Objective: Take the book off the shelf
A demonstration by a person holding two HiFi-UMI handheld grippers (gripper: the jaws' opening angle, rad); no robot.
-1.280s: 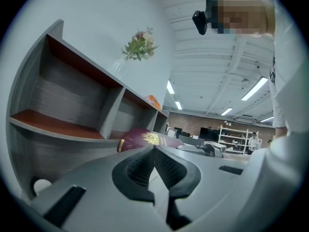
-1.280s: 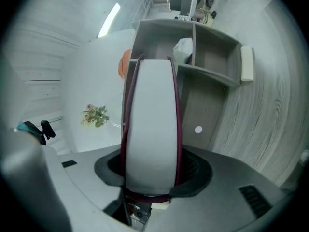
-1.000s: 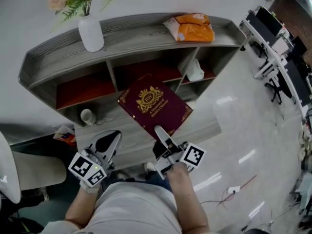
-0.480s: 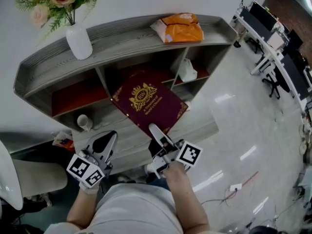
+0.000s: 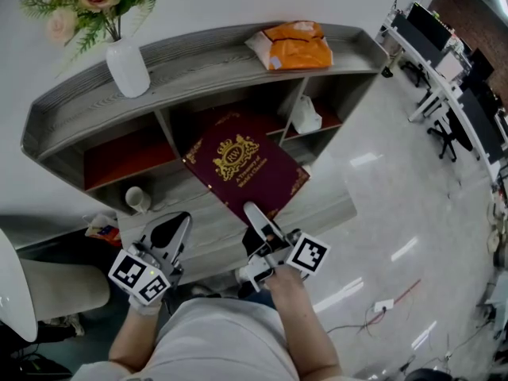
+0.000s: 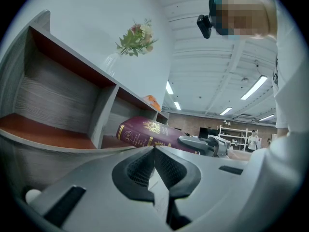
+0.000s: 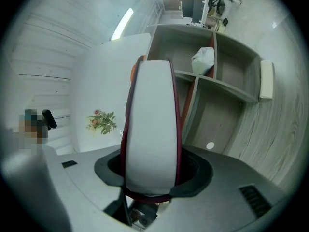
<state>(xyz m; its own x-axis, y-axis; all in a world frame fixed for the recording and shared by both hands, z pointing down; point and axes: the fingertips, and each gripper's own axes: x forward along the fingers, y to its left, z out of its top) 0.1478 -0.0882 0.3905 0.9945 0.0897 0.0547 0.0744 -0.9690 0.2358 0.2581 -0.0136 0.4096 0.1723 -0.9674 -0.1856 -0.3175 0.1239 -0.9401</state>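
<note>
A thick maroon book with a gold crest on its cover is held out in front of the grey shelf unit, clear of its middle compartment. My right gripper is shut on the book's near edge; in the right gripper view the white page block fills the space between the jaws. My left gripper hangs low at the left, shut with nothing in it. In the left gripper view the book shows past the closed jaws.
On the shelf top stand a white vase of flowers and an orange bag. A white crumpled bag lies in the right compartment, a small white cup on the lower ledge. Desks and chairs stand at the right on a glossy floor.
Between one second ago and half a second ago the view shifted, and the book came slightly left and up with the right gripper. Since then almost nothing has moved.
</note>
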